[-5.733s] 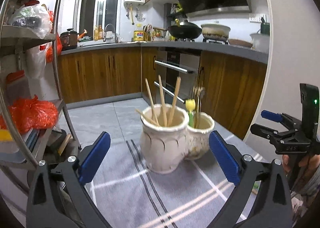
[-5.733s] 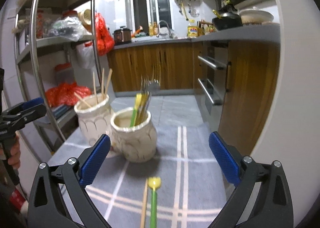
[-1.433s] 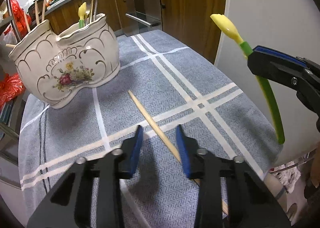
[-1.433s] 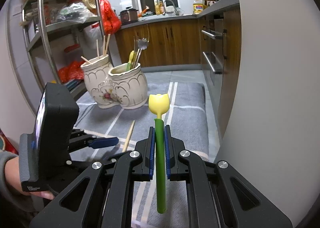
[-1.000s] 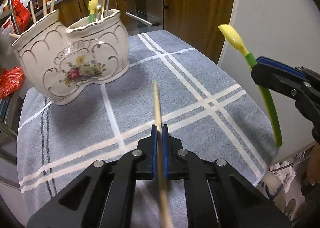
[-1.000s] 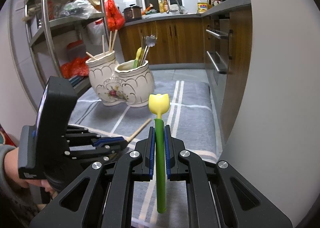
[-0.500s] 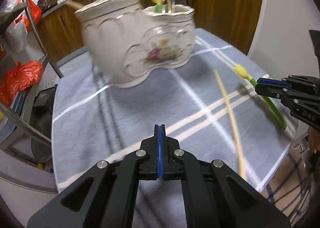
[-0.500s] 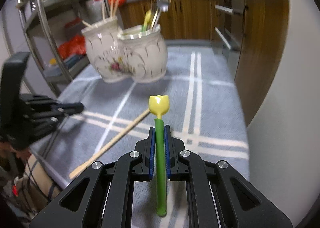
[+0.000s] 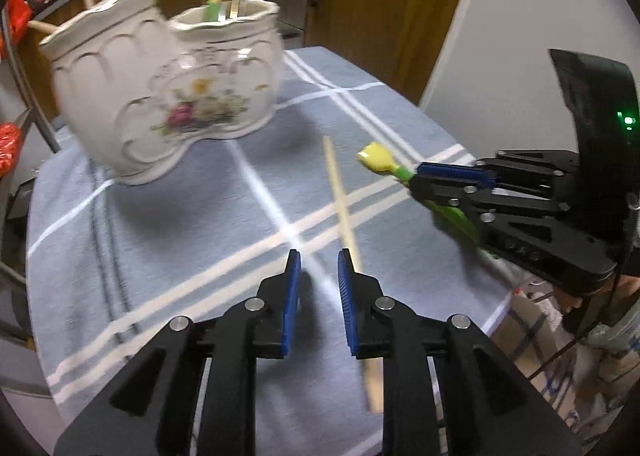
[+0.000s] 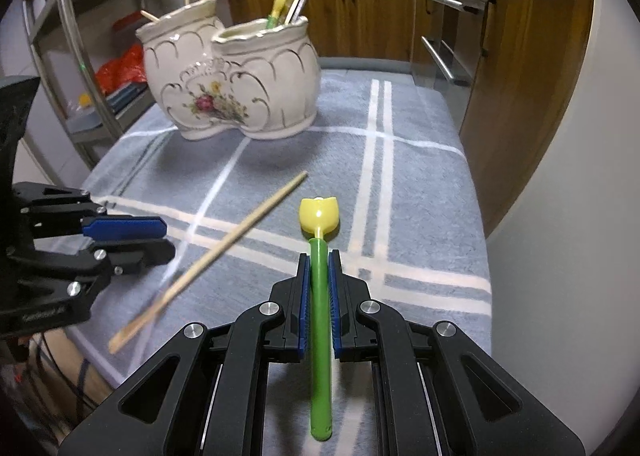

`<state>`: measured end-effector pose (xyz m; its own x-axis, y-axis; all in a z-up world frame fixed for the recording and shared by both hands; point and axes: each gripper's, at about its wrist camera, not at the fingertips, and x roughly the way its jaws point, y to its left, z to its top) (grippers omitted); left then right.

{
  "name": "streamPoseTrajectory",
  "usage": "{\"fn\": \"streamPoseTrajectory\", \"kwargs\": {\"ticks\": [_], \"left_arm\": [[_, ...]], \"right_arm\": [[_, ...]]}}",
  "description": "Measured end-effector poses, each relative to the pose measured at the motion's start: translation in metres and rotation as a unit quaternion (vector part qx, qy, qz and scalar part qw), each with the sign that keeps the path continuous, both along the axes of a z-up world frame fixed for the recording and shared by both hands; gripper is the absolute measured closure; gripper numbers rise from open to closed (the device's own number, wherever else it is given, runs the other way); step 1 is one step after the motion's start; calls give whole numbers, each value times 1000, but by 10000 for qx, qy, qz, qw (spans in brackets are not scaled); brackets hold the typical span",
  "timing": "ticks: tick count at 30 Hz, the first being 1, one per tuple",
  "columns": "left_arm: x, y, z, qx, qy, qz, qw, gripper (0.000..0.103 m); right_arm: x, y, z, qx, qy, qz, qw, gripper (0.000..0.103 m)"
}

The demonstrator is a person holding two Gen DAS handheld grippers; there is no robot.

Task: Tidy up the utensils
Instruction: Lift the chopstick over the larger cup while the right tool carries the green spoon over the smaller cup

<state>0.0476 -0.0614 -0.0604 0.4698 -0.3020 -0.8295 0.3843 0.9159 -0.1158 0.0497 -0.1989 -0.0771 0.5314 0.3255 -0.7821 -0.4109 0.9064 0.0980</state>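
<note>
Grey checked cloth [image 10: 420,175] covers the desk, and on it, toward the far side, stands the twin-pot ceramic holder [image 10: 236,83], white with gilt scallops and a painted flower spray. Its left pot carries wooden chopsticks, its right pot a fork, a metal spoon and another yellow-and-green piece.

Two loose utensils are still out. One wooden chopstick [image 9: 344,215] lies slantwise on the cloth between the two tools, its far tip pointing toward the holder. The left gripper [image 9: 318,288] hovers over its near end with jaws only narrowly parted and opening; nothing is between them, and the stick runs past the outer side of the right-hand pad. The right gripper [image 10: 319,296] has its jaws clamped on the green handle of the tulip spoon [image 10: 320,248], the yellow bowl jutting forward, low over the cloth and well short of the holder.

The step in hand looks like collecting the loose pieces. Next, the left tool probably needs to shift sideways until the chopstick sits between the pads, then close and lift. The spoon would then need raising above the rim of the right pot and lowering handle first, clear of the fork and spoon already there.
</note>
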Motion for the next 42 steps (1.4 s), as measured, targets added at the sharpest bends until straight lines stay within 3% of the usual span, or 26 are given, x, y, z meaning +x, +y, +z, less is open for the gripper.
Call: {"fn": "streamPoseTrajectory", "kwargs": {"ticks": [11,15,19,31,37,42], "left_arm": [[11,-31,-7,474,-127,-130,9987,83],[11,-33,-6,692,-239,-112,9973,95],[15,-32,-8,766,-275,-101,9966,96],[7,-5,7,605,-591,33,9964,97],[-4,37,16,86,-1177,160,9929,97],[-11,73,38,-270,-1783,301,9831,97]], "right_arm": [[2,-1,-1,-9,-12,53,10000,93],[1,0,-1,5,-30,59,10000,93],[-1,0,-1,11,-52,51,10000,93],[-7,7,23,233,-450,103,9987,93],[-5,9,31,512,-638,20,9966,93],[6,13,53,938,-972,-19,9908,93]]}}
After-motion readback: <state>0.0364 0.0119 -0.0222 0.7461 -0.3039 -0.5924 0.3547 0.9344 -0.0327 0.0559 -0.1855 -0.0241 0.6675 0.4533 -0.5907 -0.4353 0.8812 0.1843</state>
